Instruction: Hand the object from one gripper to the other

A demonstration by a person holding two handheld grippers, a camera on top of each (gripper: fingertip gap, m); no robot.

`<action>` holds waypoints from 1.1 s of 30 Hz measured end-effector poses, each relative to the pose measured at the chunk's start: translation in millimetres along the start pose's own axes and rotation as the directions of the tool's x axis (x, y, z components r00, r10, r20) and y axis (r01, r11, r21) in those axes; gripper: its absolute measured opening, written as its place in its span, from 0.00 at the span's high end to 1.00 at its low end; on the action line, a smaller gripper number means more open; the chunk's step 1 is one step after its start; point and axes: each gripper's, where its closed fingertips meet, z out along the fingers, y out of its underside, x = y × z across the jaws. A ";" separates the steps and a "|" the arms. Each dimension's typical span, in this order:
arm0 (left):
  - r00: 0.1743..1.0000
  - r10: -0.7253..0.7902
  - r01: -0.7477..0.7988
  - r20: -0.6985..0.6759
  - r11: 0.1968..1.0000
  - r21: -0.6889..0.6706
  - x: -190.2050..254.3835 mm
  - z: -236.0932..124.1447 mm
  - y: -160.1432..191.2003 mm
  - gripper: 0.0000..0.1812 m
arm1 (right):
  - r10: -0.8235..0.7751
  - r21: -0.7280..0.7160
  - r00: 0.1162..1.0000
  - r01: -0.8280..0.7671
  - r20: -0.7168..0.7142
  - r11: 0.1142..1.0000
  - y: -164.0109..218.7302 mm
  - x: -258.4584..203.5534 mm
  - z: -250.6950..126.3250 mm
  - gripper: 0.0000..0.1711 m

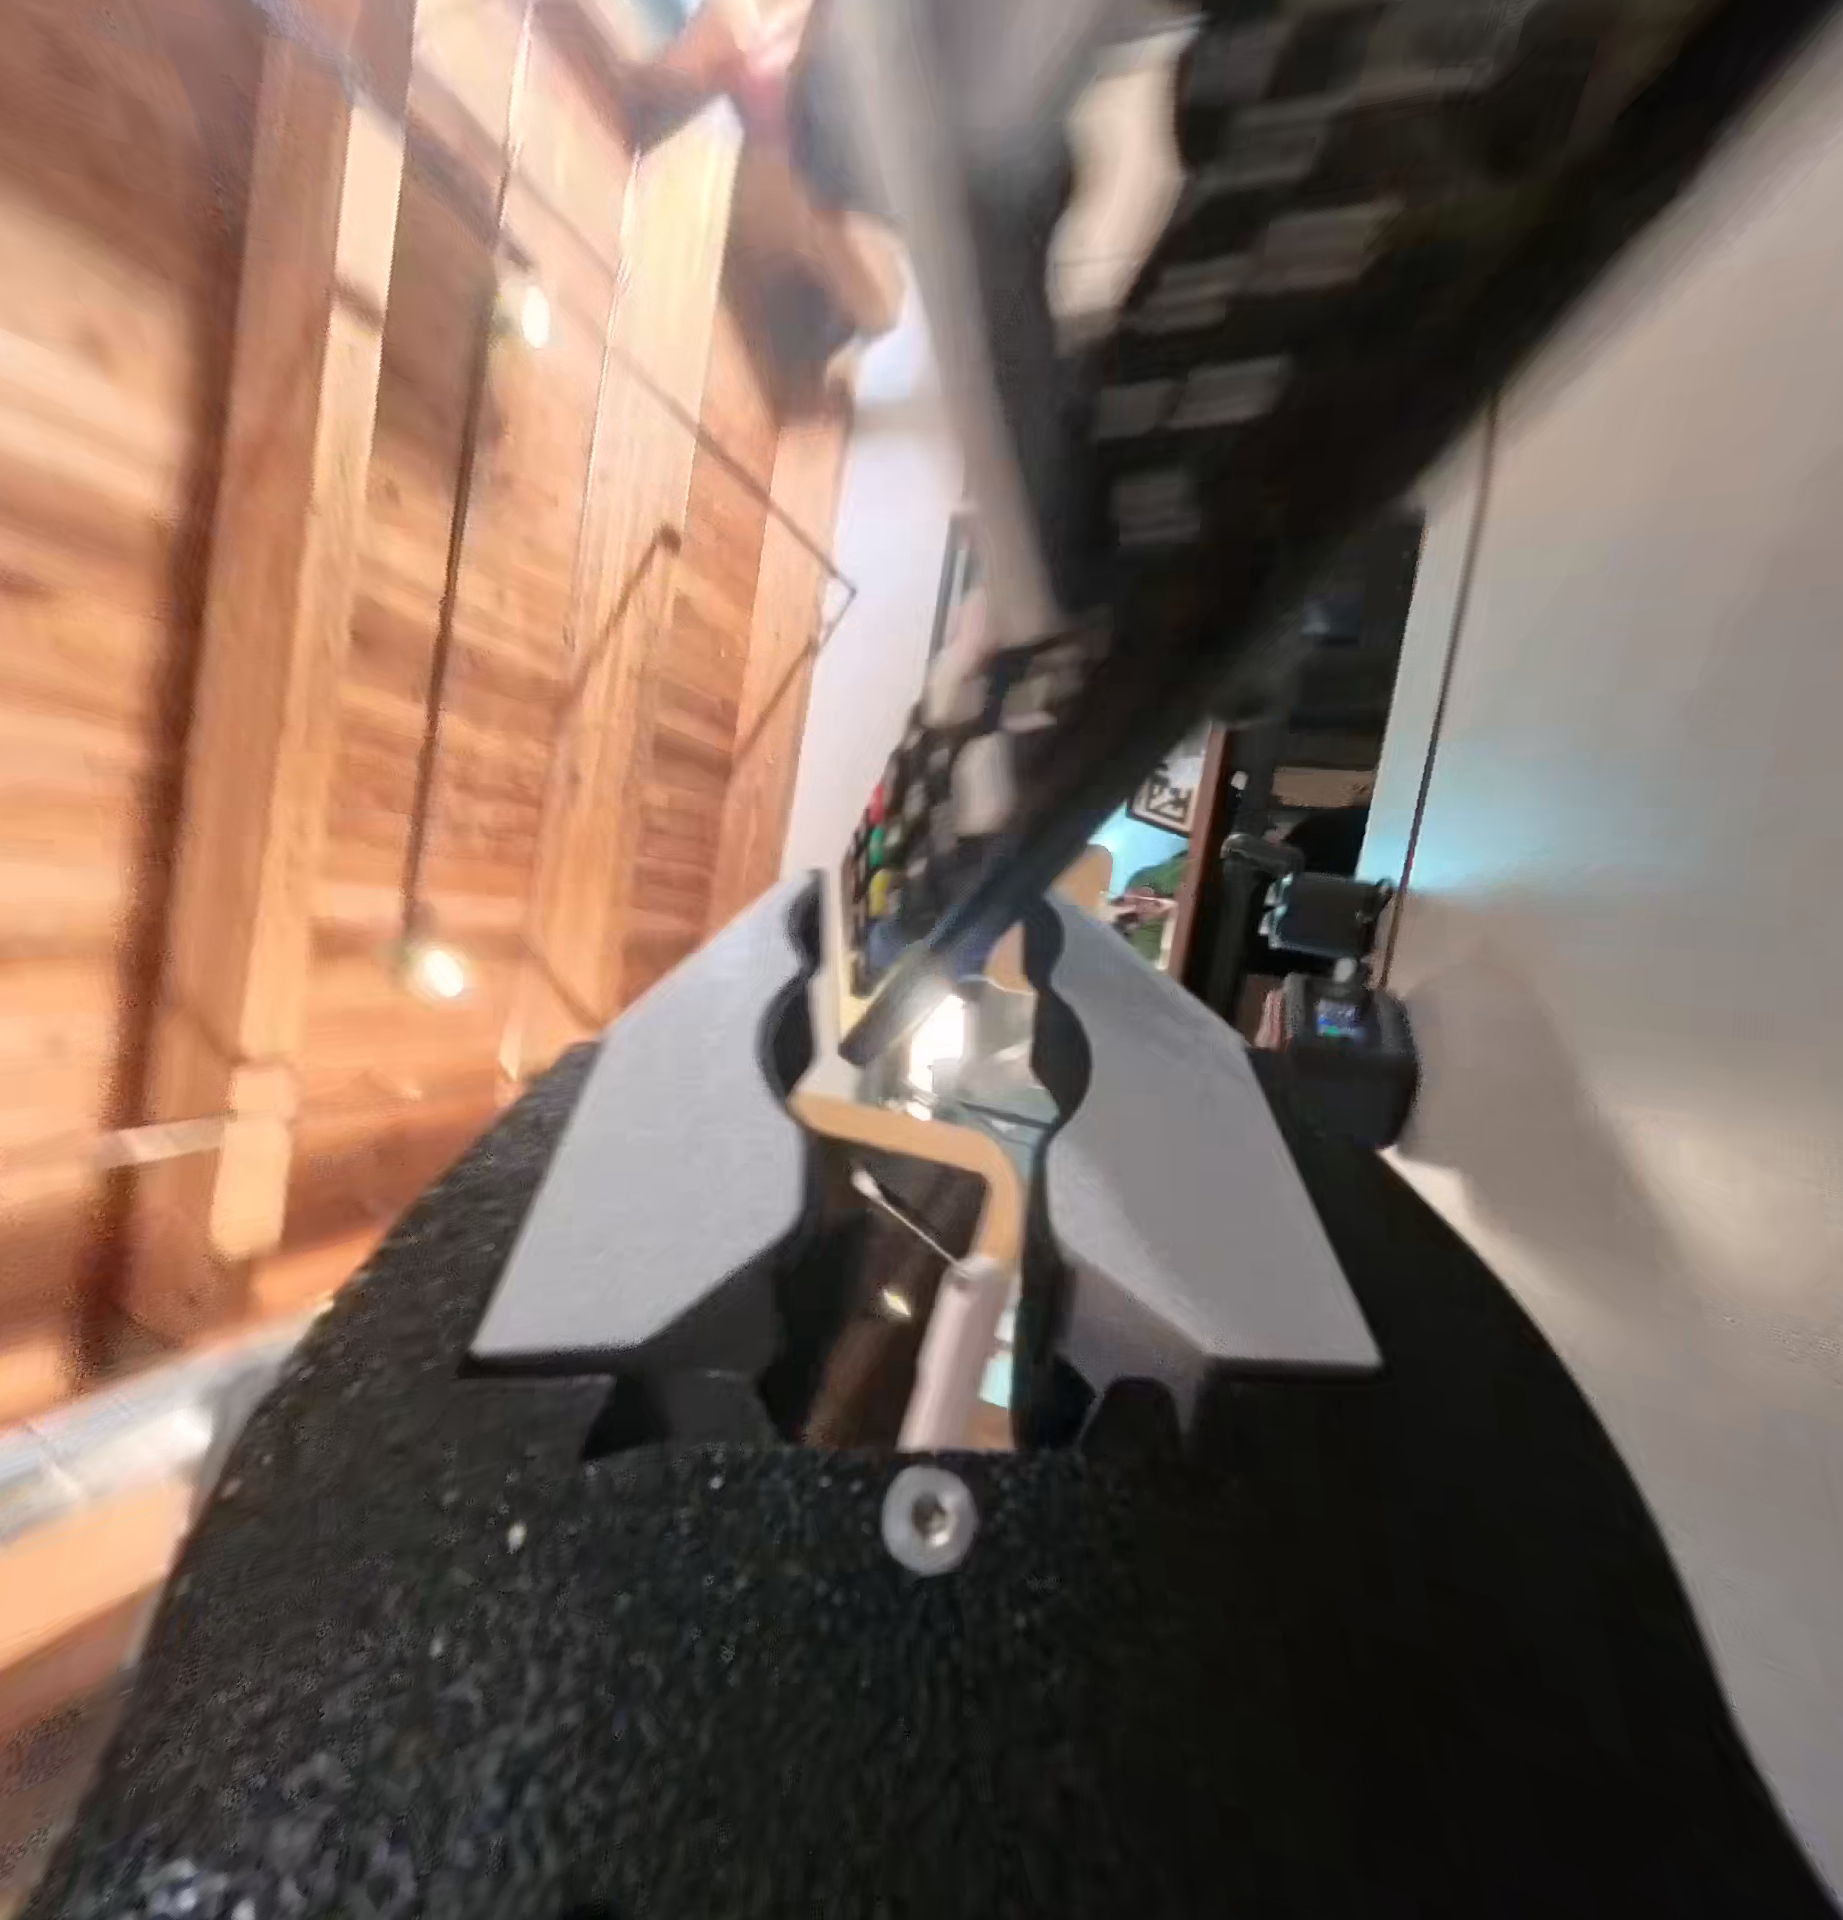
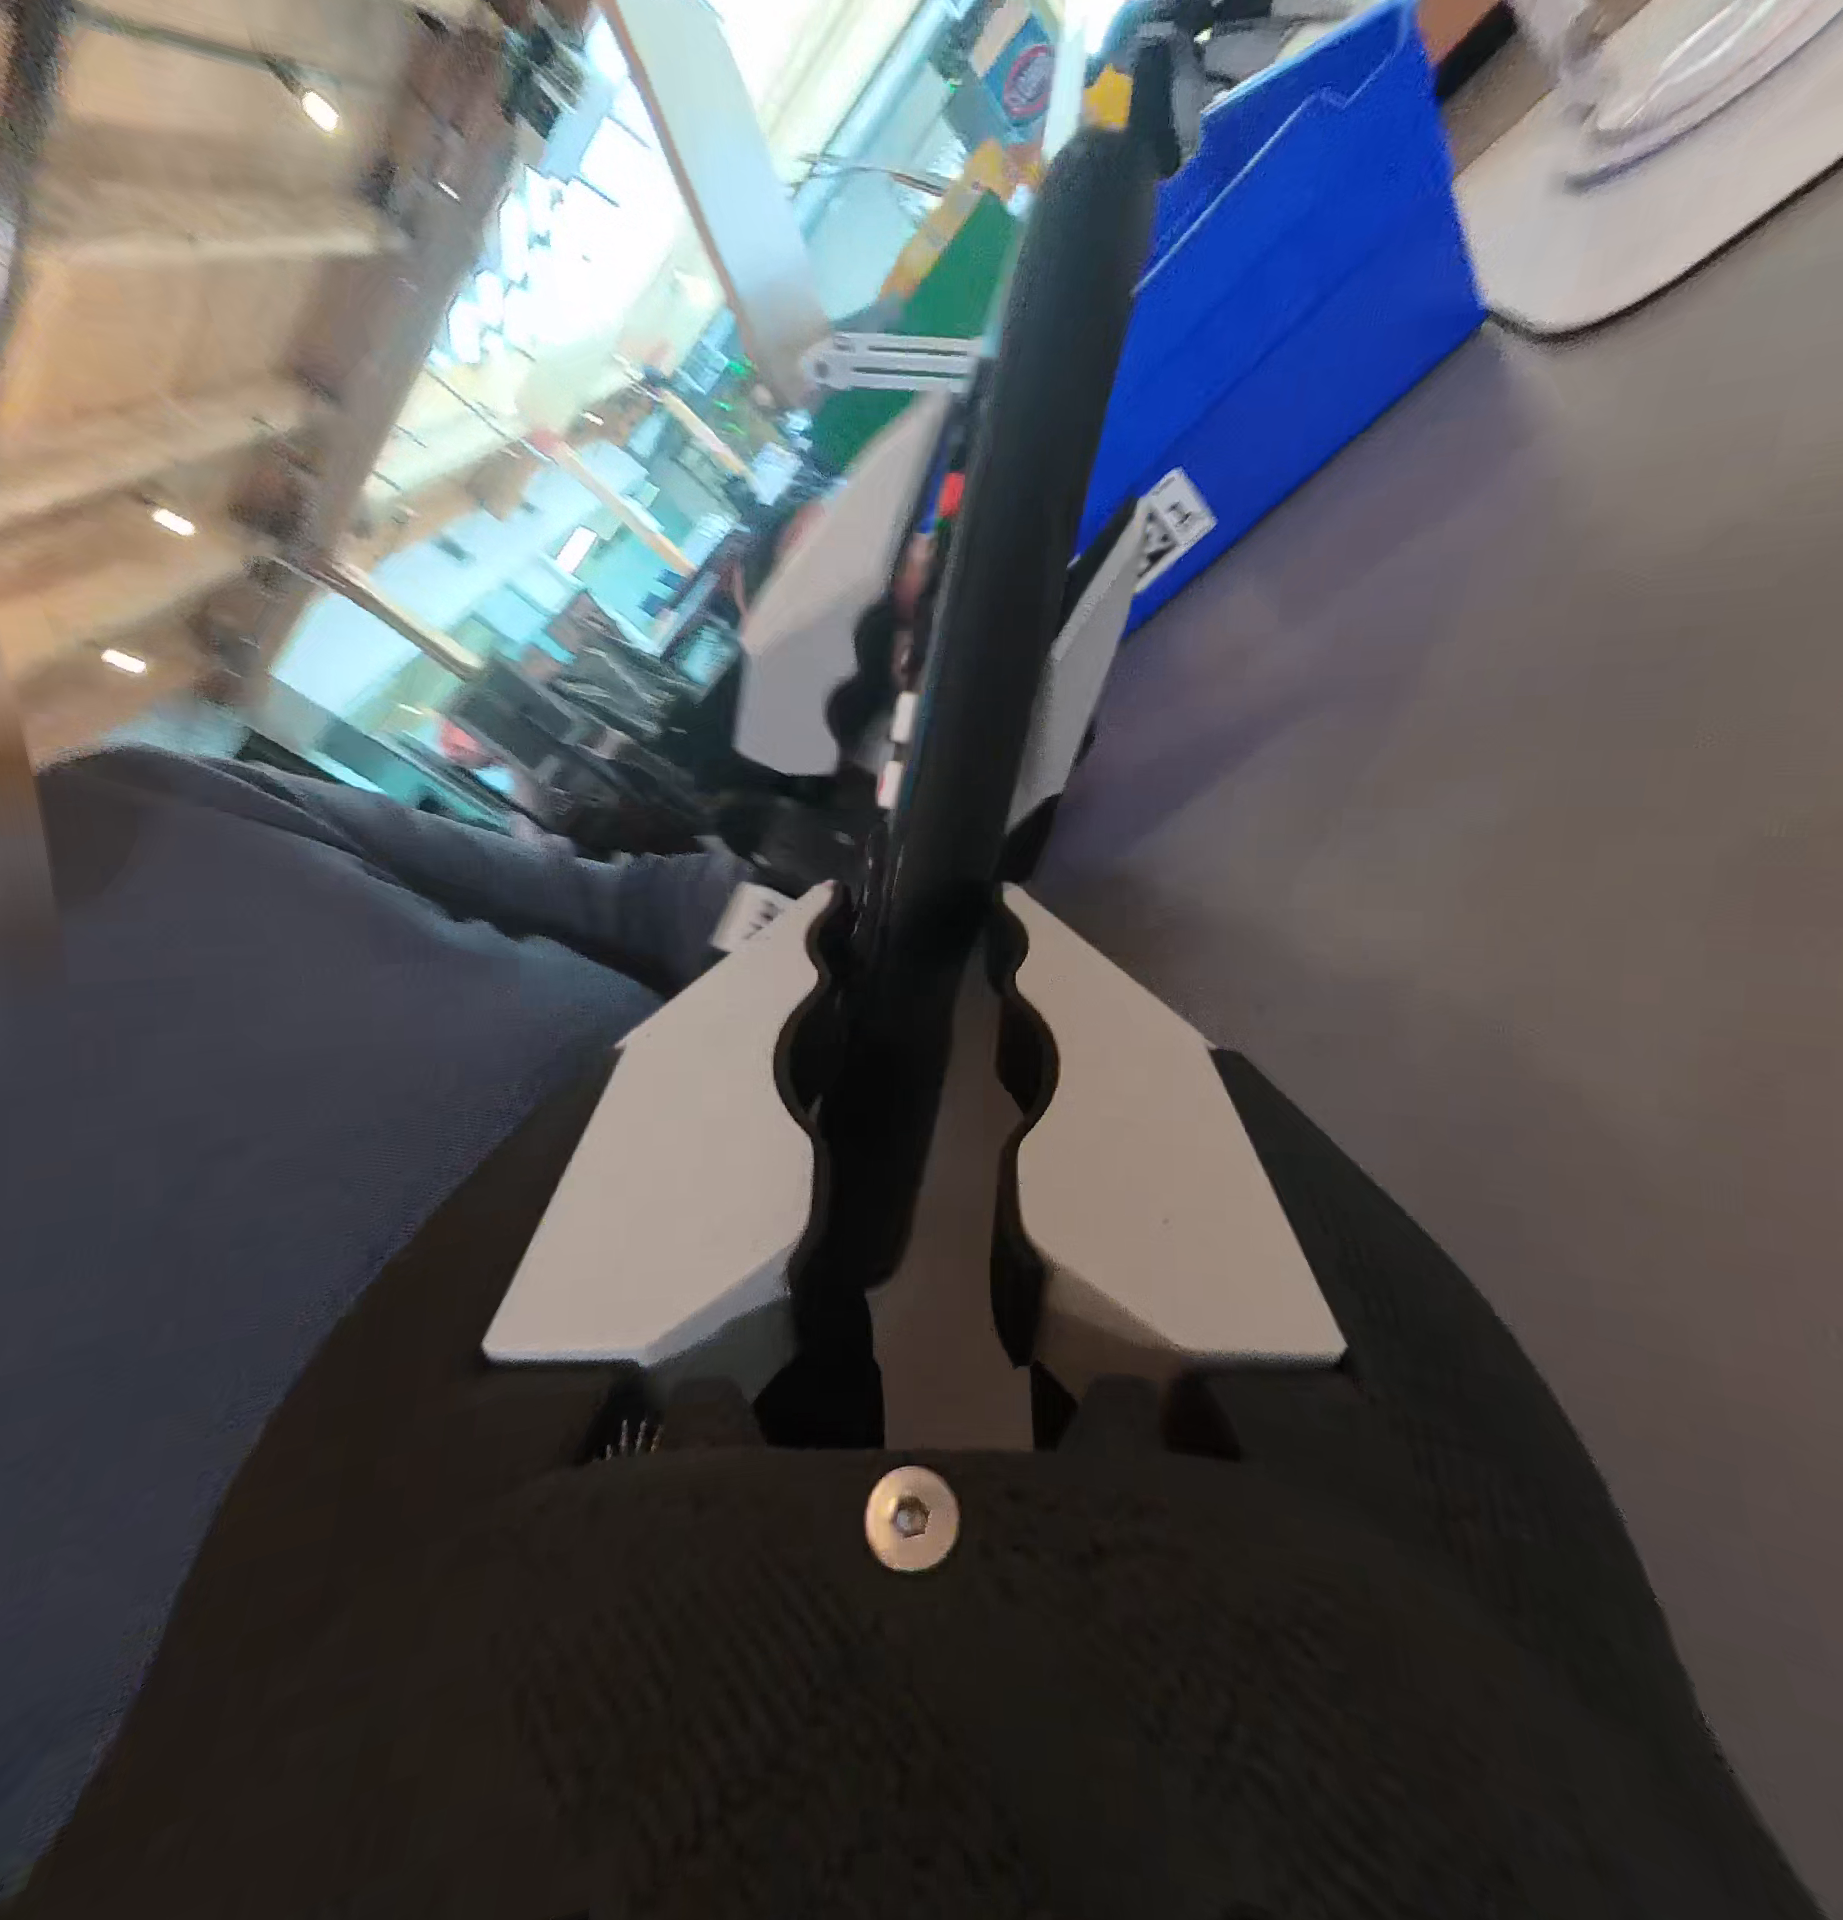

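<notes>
Between the two fingers of the right gripper (image 2: 917, 914) a long black remote (image 2: 1031, 468) is held edge-on. The fingers are closed against it near their tips, while farther back a strip of grey desk (image 2: 1468, 935) is seen between the remote and the finger on the right of the picture. The remote's near end is lodged deep between the fingers, against the black pad (image 2: 808, 1049) of the finger on the left of the picture. From there the remote is carried forward, and in the right wrist view it is flanked by the grey fingers of the other gripper.

At the left gripper (image 1: 927, 904) the fingers are kept apart. One narrow end of the remote is seen between their tips, and a gap is left on both sides. The rest of the remote is spread toward the upper right of the left wrist view, heavily blurred, with rows of grey keys (image 1: 1239, 395) and a few coloured ones (image 1: 877, 842) made out.

Beyond the right gripper, a blue bin (image 2: 1291, 312) is stood on the desk. A dark blue cloth (image 2: 273, 1039) is seen to the left.

Behind the left gripper, wooden planking (image 1: 273, 623), a white wall (image 1: 1644, 831) and a small camera on a stand (image 1: 1322, 914) are shown.
</notes>
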 end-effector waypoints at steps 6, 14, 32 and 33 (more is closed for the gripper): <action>0.727 -0.686 0.655 0.035 0.676 -0.337 0.5 8.6 75.2 0.55 | -0.617 -0.083 0.680 0.643 -0.396 0.761 -28.7 15.5 -21.8 0.88; -0.631 -0.775 0.715 -0.035 -0.563 -0.414 24.8 6.4 71.2 0.63 | -0.749 -0.650 -0.494 0.752 -0.441 -0.114 -60.0 -1.0 -40.2 0.88; -0.890 -0.354 0.455 -0.288 -0.633 -0.627 14.0 -7.6 -6.3 0.88 | -0.639 -0.838 -0.749 0.453 -0.174 -0.303 -53.9 23.4 -37.1 0.76; -0.843 -0.449 0.531 -0.294 -0.612 -0.587 15.9 -5.0 -0.7 0.88 | -0.674 -0.824 -0.690 0.525 -0.264 -0.214 -58.0 26.0 -44.5 0.70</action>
